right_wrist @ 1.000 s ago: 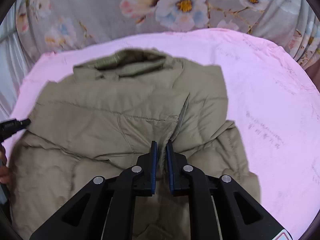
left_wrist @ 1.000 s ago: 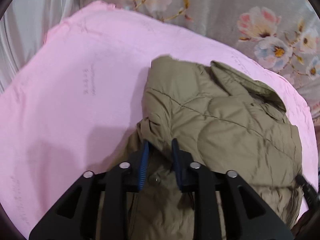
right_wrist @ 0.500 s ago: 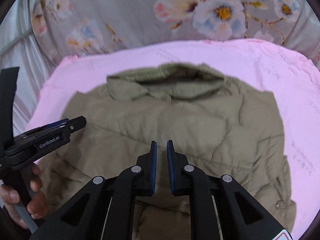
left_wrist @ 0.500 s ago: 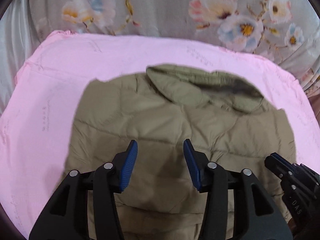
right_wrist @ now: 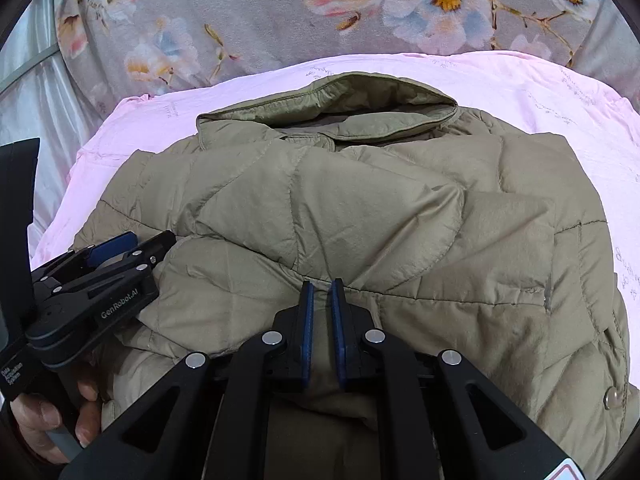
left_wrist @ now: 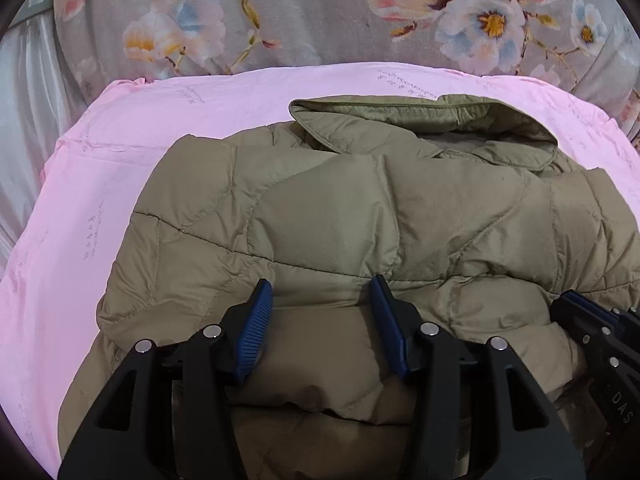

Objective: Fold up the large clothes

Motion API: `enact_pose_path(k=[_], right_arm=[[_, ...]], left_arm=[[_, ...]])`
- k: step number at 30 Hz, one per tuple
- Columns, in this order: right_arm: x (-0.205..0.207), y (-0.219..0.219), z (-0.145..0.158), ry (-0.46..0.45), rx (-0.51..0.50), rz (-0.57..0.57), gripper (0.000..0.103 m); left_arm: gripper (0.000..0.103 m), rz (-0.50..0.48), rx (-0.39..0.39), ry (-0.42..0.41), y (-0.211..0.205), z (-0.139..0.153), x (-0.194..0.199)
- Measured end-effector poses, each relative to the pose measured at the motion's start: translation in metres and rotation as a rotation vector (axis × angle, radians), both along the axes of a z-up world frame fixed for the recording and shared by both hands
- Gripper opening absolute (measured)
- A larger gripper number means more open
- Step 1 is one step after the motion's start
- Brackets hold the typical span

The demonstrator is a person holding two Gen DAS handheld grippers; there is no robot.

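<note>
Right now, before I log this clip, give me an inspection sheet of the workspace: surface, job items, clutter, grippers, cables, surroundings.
Surface: pink sheet with faint printed marks, lightly wrinkled.
Job's things: olive quilted jacket lying on the sheet, collar at the far end, near hem folded up over the body.
Clutter: nothing seen.
Grippers: left gripper opening, its pads clear of the jacket fabric below; right gripper shut on a pinch of jacket fabric. A hand holds the left gripper's handle.
Cables: nothing seen.
Surroundings: grey floral fabric beyond the sheet; pale shiny fabric at far left.
</note>
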State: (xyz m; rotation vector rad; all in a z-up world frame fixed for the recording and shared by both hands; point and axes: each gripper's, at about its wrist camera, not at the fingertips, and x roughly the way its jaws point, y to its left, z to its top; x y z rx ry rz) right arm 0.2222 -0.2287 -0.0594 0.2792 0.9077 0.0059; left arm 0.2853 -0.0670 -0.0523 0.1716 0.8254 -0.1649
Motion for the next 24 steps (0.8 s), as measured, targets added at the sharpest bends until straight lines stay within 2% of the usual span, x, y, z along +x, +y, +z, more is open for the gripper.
enact_pose_path(k=[11,17,19,20,22,23,24], right_arm=[[0.001,-0.001,-0.003,0.000,0.009,-0.001,0.010],[0.002,-0.009,-0.005,-0.004,0.071,-0.007,0.010],[0.002,-0.018,-0.004,-0.008,0.145,-0.007,0.011],[0.002,-0.023,-0.003,0.000,0.185,-0.005,0.013],[0.004,-0.038,0.005,0.006,0.272,-0.013,0.022],[0.006,-0.046,0.011,-0.009,0.297,-0.033,0.031],[0.008,-0.055,0.019,-0.027,0.307,-0.057,0.036]], left_arm=[[0.049,0.003,0.062,-0.005,-0.010,-0.003,0.000],[0.049,0.003,0.072,-0.005,-0.011,-0.004,0.000],[0.051,-0.007,0.026,0.007,-0.005,-0.002,0.001],[0.056,-0.025,-0.029,0.027,0.002,0.002,0.003],[0.058,-0.036,-0.102,0.073,0.013,0.009,0.009],[0.059,-0.027,-0.149,0.095,0.020,0.017,0.014],[0.061,-0.020,-0.181,0.100,0.025,0.024,0.019]])
